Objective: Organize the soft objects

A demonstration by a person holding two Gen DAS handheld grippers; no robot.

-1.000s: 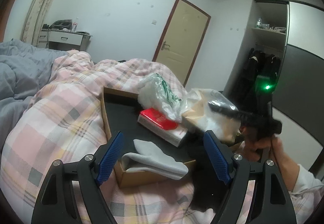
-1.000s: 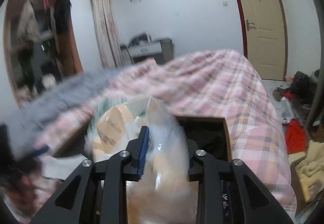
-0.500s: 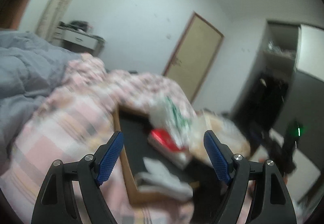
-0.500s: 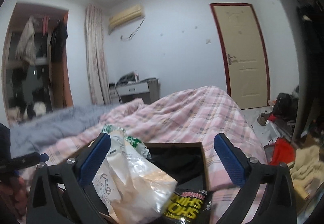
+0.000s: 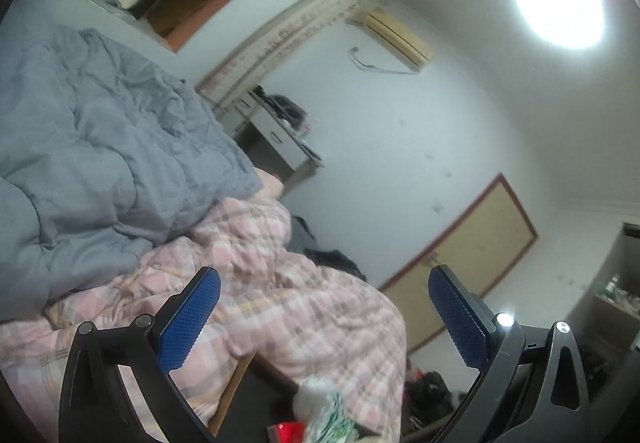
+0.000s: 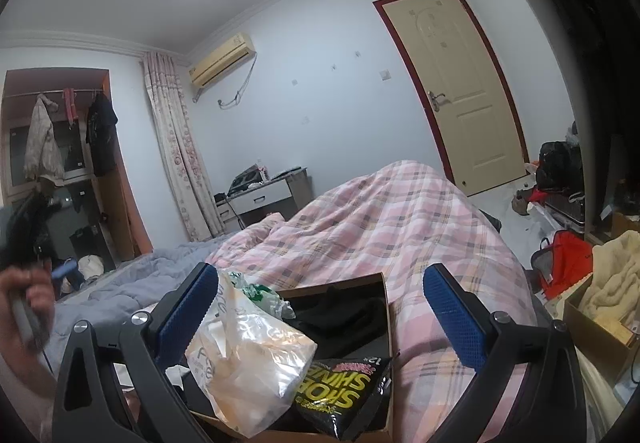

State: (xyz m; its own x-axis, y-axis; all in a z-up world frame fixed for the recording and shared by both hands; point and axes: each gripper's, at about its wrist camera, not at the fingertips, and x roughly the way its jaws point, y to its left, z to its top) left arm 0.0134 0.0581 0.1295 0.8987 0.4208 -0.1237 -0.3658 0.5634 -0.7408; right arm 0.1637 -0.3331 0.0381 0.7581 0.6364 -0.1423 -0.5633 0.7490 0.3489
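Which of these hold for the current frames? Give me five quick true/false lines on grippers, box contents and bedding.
1. The right gripper is open and empty. True.
2. The clear plastic bag of beige contents lies inside the brown cardboard box. True.
3. The black snack packet with yellow lettering lies on the floor. False: it sits in the box.
4. The left gripper clamps a sock. False: open, empty.
5. The box rests on the grey duvet. False: on the pink plaid quilt.
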